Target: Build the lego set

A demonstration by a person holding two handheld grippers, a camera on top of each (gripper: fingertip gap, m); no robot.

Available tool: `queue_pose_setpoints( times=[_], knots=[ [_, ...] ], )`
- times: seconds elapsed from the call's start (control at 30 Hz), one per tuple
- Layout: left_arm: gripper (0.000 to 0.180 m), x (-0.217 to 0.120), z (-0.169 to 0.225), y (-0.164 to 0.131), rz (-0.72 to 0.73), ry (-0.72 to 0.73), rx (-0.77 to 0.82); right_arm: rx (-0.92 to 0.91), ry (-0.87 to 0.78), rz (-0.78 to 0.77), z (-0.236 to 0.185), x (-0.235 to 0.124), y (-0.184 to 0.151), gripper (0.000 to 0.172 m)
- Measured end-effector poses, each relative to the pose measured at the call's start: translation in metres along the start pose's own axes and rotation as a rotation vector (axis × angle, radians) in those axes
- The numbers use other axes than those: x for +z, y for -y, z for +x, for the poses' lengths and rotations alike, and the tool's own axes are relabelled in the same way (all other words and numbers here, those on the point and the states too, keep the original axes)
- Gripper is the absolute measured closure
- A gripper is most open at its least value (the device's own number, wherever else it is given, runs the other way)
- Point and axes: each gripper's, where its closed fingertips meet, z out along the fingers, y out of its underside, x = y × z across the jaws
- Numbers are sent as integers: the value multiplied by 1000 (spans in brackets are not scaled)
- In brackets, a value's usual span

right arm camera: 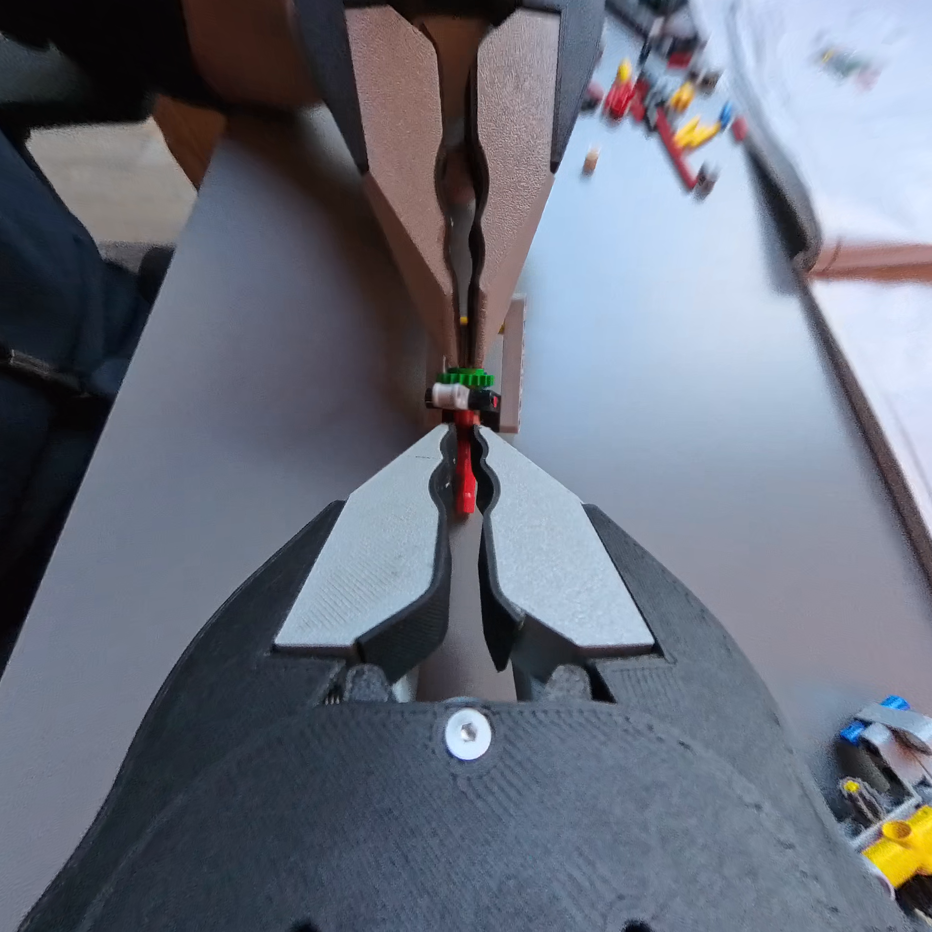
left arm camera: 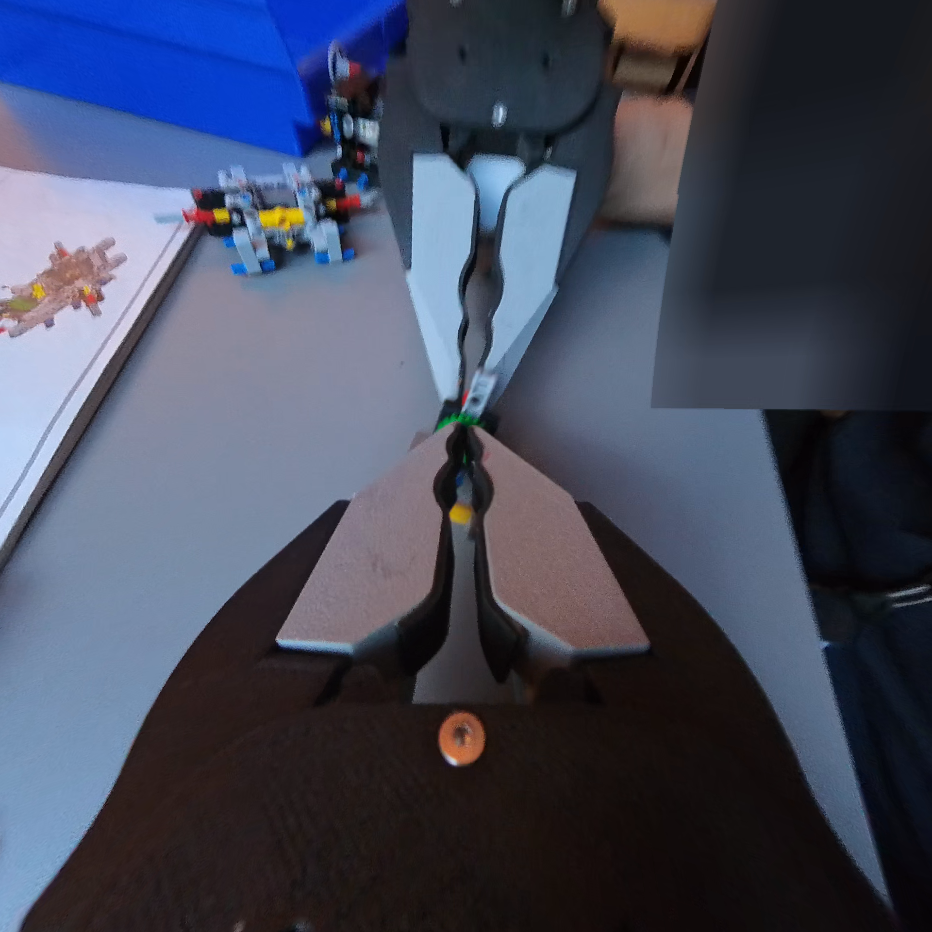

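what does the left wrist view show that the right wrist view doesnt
Only the left wrist view: a blue bin, a printed sheet and a grey brick model.

Only the right wrist view: loose red and yellow pieces and a red axle in the right tongs.

Both: the two tongs meeting tip to tip at a small assembly with a green gear over the grey table.

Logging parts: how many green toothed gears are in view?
1: a small green plastic toothed gear on the brick piece clamped between the left gripper and right gripper. Blurred brick piles may hide more.
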Motion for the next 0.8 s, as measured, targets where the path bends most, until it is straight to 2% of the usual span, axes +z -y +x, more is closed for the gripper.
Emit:
queue_pose_setpoints(
  times=[0.07, 0.27, 0.4, 0.53, 0.8],
  knots=[
    [180, 0, 13, 14, 82, -110, -80, 6, 18, 38, -4, 4, 11, 172],
    [180, 0, 2, -2, -14, -21, 9, 1, -1, -13, -2, 5, 1, 171],
    [180, -8, -1, -1, 16, -44, -26, 9, 2, -8, -3, 0, 1, 171],
    [167, -11, -2, -2, 19, -72, -69, 6, -4, -5, -3, -1, 1, 170],
    [179, 4, 2, -27, -171, -5, 55, -8, -11, -24, -1, 1, -3, 170]
  ],
)
